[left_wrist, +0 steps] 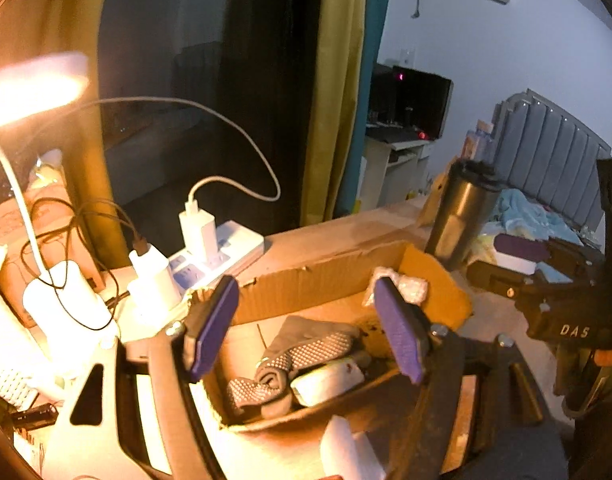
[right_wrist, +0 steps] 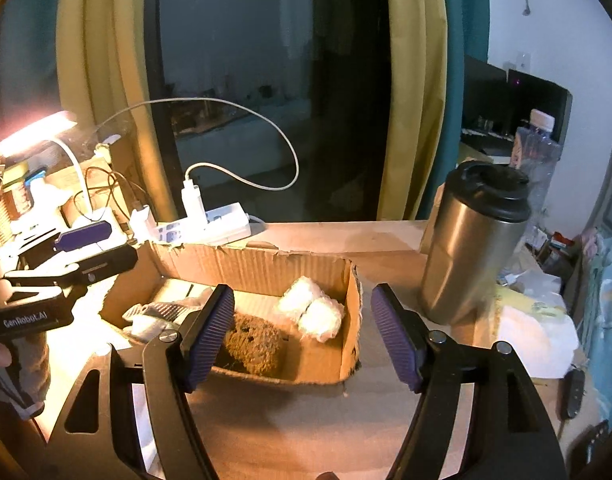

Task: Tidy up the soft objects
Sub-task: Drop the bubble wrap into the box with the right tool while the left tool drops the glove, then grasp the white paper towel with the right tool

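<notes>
Cardboard, torn along its rim, makes the open box (right_wrist: 266,268) at the centre of both views, sitting on the tabletop (right_wrist: 325,420). My left gripper (left_wrist: 306,324) hangs above the box with its purple fingers (left_wrist: 216,326) spread wide and nothing between them; below them lie grey dotted socks (left_wrist: 306,350) beside a pale bundle (left_wrist: 329,380). My right gripper (right_wrist: 302,336) is likewise wide and empty, low in the frame, framing a brown sponge (right_wrist: 252,342) and two white bubble-wrap rolls (right_wrist: 313,310) inside the box. A steel tumbler (right_wrist: 473,244) stands just right of the box, a white power strip (right_wrist: 210,228) behind it, and a lit lamp (right_wrist: 34,130) glows at upper left.
</notes>
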The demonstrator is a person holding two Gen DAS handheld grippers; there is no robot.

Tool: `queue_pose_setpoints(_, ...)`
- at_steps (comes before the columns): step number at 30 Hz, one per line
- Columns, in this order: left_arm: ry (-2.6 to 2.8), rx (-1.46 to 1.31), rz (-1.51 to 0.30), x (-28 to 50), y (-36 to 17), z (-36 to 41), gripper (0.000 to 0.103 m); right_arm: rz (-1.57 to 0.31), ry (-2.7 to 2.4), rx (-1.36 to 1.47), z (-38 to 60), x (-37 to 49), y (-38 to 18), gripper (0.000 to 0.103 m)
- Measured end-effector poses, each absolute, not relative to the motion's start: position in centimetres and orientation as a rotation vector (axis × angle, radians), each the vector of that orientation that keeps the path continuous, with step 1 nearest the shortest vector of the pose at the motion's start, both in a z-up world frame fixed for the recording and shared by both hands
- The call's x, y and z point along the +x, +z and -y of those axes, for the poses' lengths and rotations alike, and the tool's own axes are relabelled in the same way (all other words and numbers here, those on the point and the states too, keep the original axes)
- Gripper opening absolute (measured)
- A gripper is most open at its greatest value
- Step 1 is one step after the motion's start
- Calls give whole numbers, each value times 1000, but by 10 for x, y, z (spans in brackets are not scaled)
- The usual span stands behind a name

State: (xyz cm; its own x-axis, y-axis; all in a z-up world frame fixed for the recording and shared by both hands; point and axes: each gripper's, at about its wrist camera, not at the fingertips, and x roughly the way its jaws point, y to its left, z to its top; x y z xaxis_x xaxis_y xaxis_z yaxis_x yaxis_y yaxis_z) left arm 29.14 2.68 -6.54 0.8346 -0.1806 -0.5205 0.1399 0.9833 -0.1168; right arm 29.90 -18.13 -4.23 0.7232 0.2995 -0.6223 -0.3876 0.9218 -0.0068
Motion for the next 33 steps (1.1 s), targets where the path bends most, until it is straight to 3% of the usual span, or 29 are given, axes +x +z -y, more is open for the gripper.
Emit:
queue_pose_setpoints(18,-162,-106,-526,212,-53,-38,72,-632,393,-150,171,230,-24,74)
queue_pose_setpoints(33,-101,-161,-570,159,-95,-78,72,-708,441,-185,133,197,-55,74)
